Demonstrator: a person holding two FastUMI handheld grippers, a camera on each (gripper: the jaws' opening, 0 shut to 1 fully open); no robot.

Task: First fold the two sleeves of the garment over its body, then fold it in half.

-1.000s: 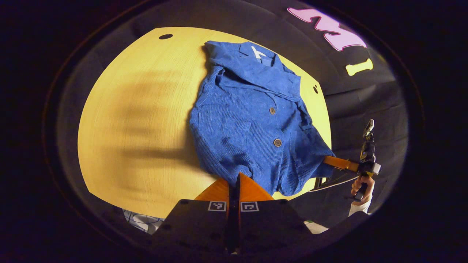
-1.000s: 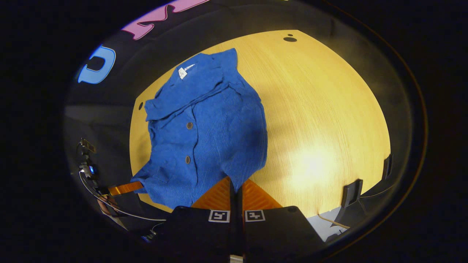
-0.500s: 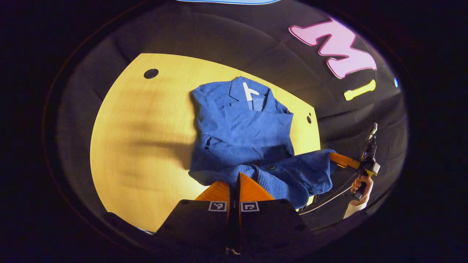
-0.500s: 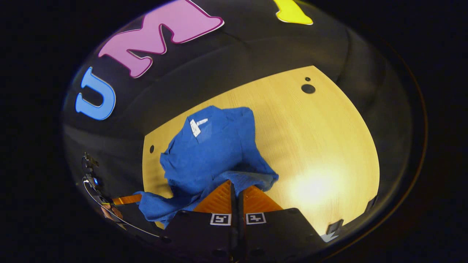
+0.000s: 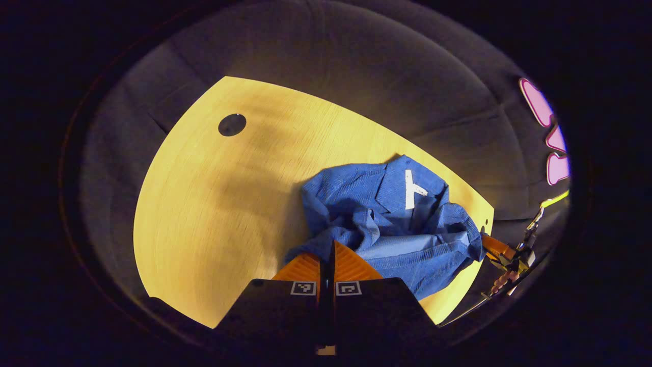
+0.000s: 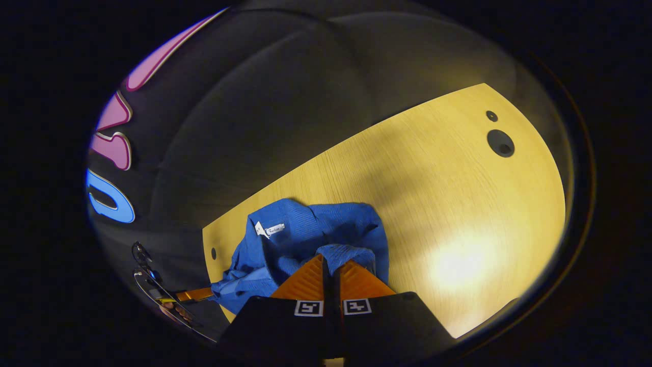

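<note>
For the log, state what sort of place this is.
Probably a staged recording booth, not a home: black cloth wall behind a pale wooden table with round cable holes, a blue garment, and both grippers pinching its hem.

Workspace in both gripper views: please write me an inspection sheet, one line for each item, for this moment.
Surface: light wooden table, with a round dark hole near its far edge.
Job's things: blue corduroy garment bunched near the table's corner, white neck label facing up, hem lifted toward the collar; the half fold is not yet laid flat.
Clutter: nothing seen.
Grippers: left gripper shut on the garment's hem; right gripper shut on the hem at the other corner, a hand holding it.
Cables: a thin cable hangs below the right gripper.
Surroundings: black cloth wall behind the table.
</note>
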